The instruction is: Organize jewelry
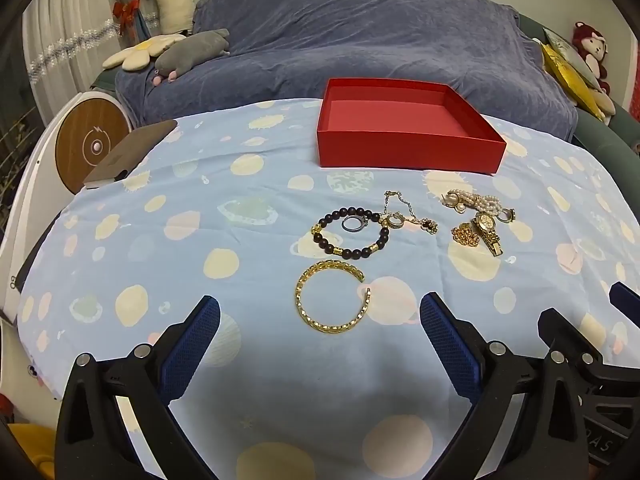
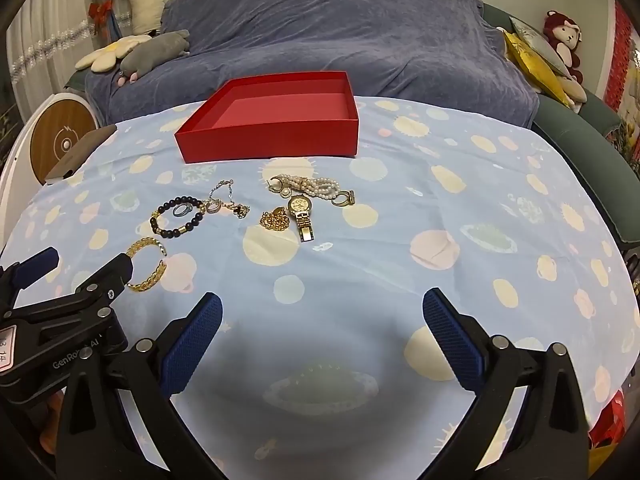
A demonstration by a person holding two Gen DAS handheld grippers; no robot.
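An empty red box point(image 1: 408, 152) point(image 2: 272, 140) stands at the far side of the table. In front of it lies jewelry: a gold bangle point(image 1: 332, 298) point(image 2: 147, 266), a dark bead bracelet point(image 1: 350, 232) point(image 2: 178, 216) with a silver ring point(image 1: 353, 224) inside it, a thin chain point(image 1: 404, 210), a pearl bracelet point(image 1: 480, 202) point(image 2: 310, 188), a gold watch point(image 1: 488, 230) point(image 2: 302, 214) and a gold chain heap point(image 1: 466, 236) point(image 2: 274, 220). My left gripper point(image 1: 320, 320) is open just short of the bangle. My right gripper point(image 2: 322, 316) is open over bare cloth, nothing between its fingers.
The table wears a light blue cloth with planet prints point(image 2: 440, 220). A brown notebook-like slab point(image 1: 128, 152) lies at the far left corner. Behind is a sofa under a blue blanket point(image 1: 360, 40) with plush toys. The right gripper's body shows at the left wrist view's right edge point(image 1: 580, 360).
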